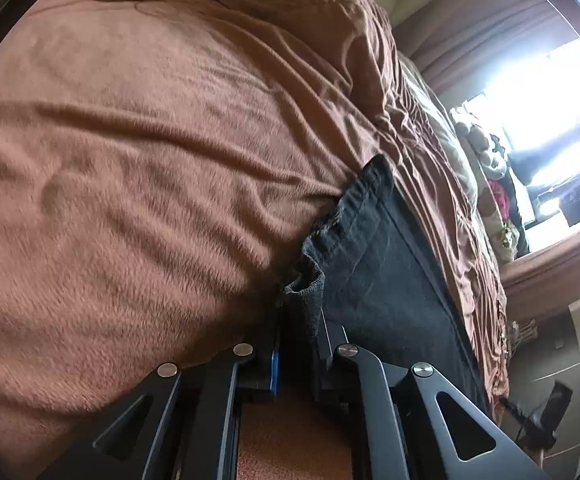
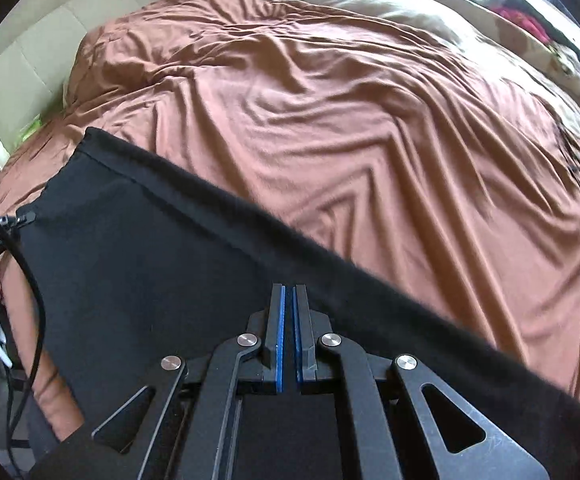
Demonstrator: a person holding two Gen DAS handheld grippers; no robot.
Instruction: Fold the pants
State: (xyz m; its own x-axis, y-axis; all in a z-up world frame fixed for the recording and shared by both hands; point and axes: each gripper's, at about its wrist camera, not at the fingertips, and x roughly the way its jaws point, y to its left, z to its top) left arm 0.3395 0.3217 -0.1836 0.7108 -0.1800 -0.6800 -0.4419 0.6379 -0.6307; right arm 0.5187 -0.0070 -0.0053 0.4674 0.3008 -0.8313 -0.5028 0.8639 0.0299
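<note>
Black pants (image 2: 162, 264) lay stretched across the brown bedspread (image 2: 369, 120). The left gripper (image 1: 299, 320) pinched a hem corner; the right gripper (image 2: 289, 320) was pressed together, empty, above the cloth. Best practice seemed to be holding the corner taut while carrying it squarely over.

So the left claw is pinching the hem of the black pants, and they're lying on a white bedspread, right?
The bedspread is wrong: the left wrist view shows a rust-brown bedspread, not a white one. The rest holds: the left claw is pinching the hem of the black fabric pants lying on it.
</note>
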